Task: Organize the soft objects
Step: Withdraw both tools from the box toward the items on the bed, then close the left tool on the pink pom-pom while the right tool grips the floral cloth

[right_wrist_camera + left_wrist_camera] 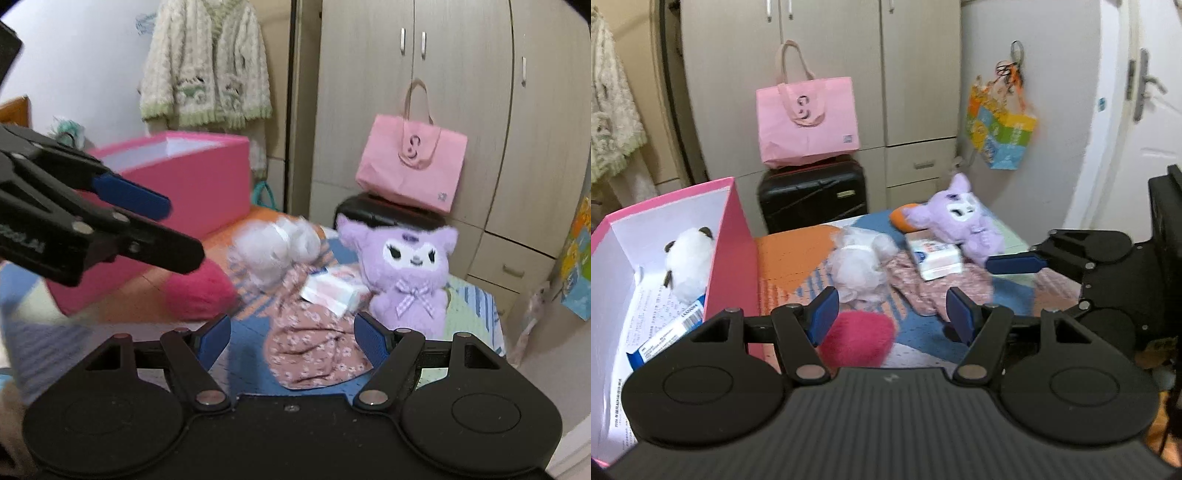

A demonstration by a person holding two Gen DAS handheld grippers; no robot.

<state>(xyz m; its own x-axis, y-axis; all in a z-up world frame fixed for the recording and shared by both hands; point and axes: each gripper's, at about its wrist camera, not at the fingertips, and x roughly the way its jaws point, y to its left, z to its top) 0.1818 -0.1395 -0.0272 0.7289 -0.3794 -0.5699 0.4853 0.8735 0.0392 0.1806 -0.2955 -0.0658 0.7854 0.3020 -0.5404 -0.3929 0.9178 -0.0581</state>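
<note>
On the patterned bed cover lie a fluffy magenta cushion [858, 338], a white plush toy [858, 264], a floral pink cloth [314, 343], a tissue pack [936, 254] and a purple plush doll [410, 273]. A pink box [731, 243] at the left holds a black-and-white plush [689, 262] and a blue-white packet [670, 332]. My left gripper [892, 314] hangs open above the cushion's far edge, nothing between its blue pads. My right gripper [291, 341] is open over the floral cloth, empty. The left gripper [110, 206] also shows in the right wrist view, in front of the box.
A black suitcase [812, 195] with a pink tote bag [807, 120] on top stands beyond the bed against the wardrobe. A colourful bag [1001, 129] hangs on the wall by the white door. A fluffy cardigan [205, 66] hangs behind the box.
</note>
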